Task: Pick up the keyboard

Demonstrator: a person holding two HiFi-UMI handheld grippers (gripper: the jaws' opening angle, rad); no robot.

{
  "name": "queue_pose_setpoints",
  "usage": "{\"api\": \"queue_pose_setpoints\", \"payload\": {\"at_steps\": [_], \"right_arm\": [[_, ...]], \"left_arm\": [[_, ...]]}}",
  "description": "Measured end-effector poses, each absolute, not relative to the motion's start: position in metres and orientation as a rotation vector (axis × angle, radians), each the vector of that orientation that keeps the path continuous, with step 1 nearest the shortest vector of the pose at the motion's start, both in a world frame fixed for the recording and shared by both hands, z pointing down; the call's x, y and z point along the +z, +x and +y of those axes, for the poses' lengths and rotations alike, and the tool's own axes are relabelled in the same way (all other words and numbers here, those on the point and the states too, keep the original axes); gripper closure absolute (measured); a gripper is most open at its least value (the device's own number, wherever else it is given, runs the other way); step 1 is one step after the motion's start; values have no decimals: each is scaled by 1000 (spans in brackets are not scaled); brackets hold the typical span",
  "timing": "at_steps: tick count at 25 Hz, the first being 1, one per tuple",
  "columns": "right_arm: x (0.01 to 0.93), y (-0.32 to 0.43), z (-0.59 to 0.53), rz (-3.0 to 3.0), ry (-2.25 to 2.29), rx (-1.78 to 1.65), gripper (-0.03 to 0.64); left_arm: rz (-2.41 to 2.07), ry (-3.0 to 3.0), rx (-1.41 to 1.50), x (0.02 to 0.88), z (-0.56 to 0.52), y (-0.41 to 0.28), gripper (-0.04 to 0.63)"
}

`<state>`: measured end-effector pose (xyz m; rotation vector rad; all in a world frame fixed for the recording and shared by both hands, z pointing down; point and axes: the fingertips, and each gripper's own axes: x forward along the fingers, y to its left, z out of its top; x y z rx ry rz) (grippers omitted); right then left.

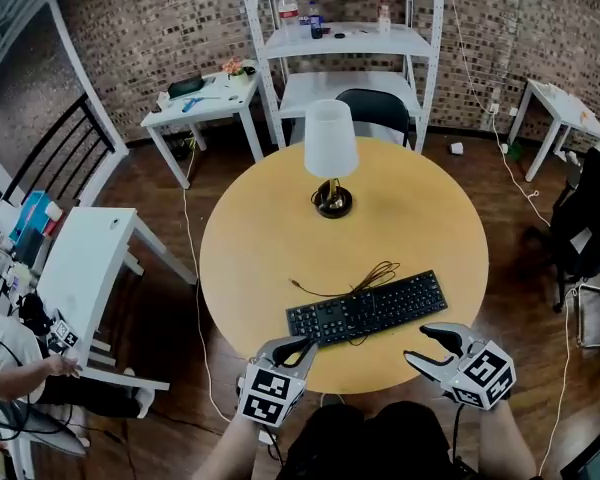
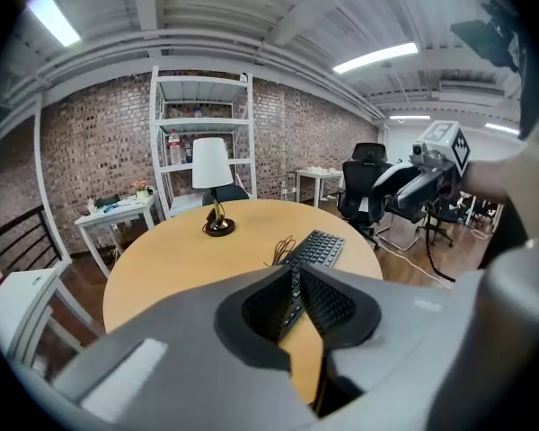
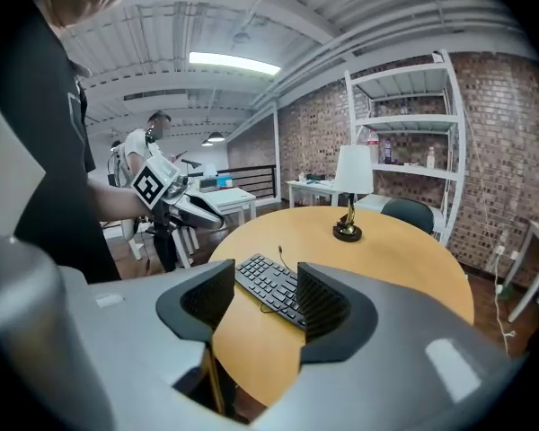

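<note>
At lower centre, keyboard [image 1: 368, 308] lies flat on table [image 1: 270, 238], nothing lifted yet; left hand-held gripper [image 1: 296, 345] barely parted, right hand-held gripper [image 1: 420, 345] wider, both empty.

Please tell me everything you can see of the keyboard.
The keyboard is black, long, seemingly plastic. It lies flat, keys up, slightly askew, on the round yellow table near the person's edge. Its black cable lies in loose loops behind it, the plug end free on the table. Neither the left gripper nor the right gripper holds it.
</note>
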<state>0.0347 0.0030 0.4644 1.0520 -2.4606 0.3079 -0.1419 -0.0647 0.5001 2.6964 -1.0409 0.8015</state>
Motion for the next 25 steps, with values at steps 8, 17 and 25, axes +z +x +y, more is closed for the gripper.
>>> {"api": "queue_pose_setpoints", "payload": {"at_steps": [8,17,25], "right_arm": [[494,36,-41,-2399,914,321,319],[548,75,-84,-2223,604,200,188],[586,99,-121,-2148,474,213,155]], "left_arm": [[-868,2693,935,529,-92,-120,318],[-774,2665,1203,558,-132,-70,307],[-704,2604,1443,599,-166,-50,307]]}}
